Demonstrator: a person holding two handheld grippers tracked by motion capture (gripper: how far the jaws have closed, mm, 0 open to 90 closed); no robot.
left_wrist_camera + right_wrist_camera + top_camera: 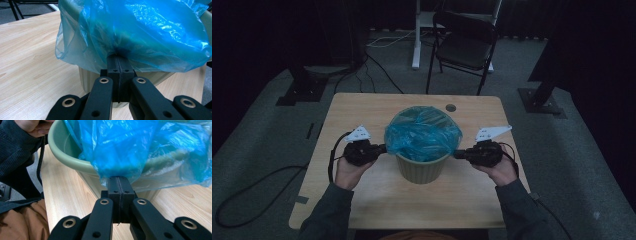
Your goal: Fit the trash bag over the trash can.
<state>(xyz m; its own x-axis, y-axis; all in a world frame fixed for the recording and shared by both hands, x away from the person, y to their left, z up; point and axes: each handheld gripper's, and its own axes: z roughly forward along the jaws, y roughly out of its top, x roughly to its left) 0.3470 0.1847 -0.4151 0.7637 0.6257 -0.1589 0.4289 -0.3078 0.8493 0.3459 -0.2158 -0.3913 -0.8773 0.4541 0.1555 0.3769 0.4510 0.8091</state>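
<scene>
Sitting mid-worktop [362,107], the green bin [422,169] wears its blue bag [423,132], the film draped loosely over the rim and bunched across the opening. So the liner looks roughly in place but not yet spread or tucked; I'd say the fitting is partway. Left gripper [119,60] is clenched on a fold of bag at one side, right gripper [119,179] pinching the opposite edge just outside the rim.

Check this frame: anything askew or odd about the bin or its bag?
The blue bag is not seated in the green bin: it bunches loosely above the rim, its edge hanging unevenly outside. The left gripper and right gripper pinch it at opposite sides. Nothing spilled or torn.
</scene>
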